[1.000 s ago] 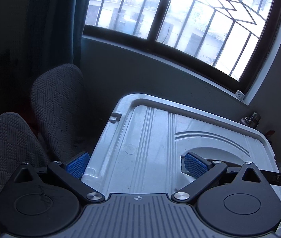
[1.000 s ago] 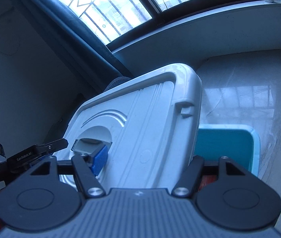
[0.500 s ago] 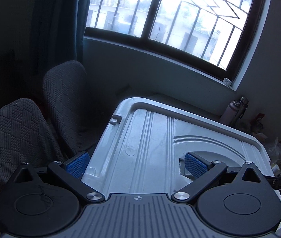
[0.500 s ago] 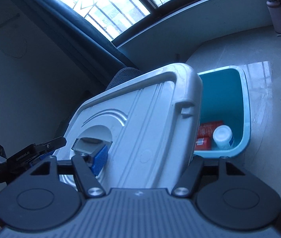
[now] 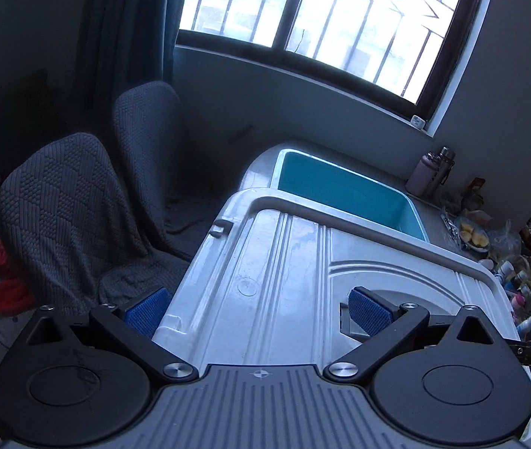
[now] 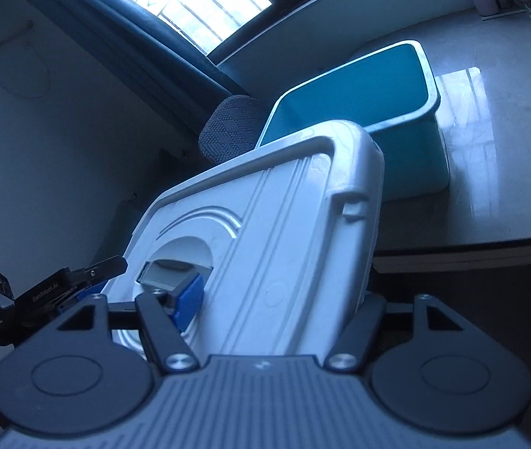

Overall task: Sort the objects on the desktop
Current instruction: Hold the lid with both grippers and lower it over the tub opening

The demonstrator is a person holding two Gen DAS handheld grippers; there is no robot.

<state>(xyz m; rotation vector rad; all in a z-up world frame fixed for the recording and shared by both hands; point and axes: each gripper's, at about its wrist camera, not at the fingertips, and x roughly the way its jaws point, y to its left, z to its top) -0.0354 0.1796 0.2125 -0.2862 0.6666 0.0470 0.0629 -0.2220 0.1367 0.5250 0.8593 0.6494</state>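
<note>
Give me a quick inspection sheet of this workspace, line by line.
Surface: glossy pale table.
Job's things: white lid off the teal bin, carried tilted.
Clutter: bottles, plate of food, small items at the table's far end.
Grippers: left gripper and right gripper both shut on the lid.
Cables: nothing seen.
Surroundings: barred window, dark curtain, covered chairs.
</note>
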